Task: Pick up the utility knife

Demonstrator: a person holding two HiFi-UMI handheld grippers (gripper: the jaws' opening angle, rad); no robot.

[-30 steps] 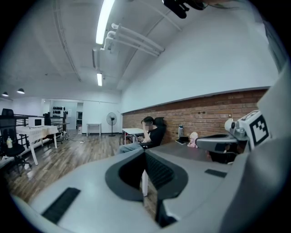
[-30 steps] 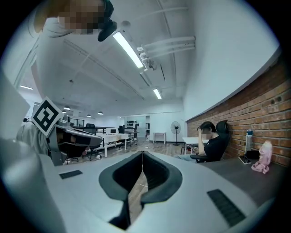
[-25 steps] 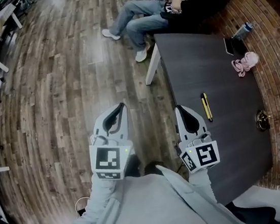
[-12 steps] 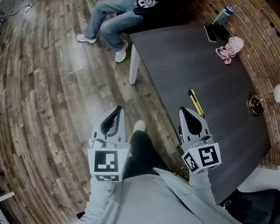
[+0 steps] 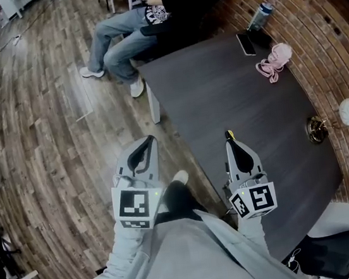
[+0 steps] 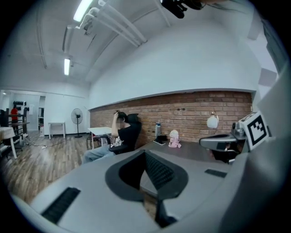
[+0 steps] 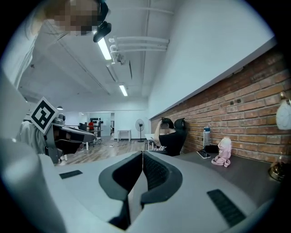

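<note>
The left gripper hangs over the wood floor, jaws pressed together on nothing. The right gripper, likewise closed and empty, is over the table edge. The knife lies on the table at its twelve o'clock, just past the tip and mostly hidden.

Dark grey tabletop, brown plank floor, red-brown brick wall, pink toy far right, yellow knife
</note>
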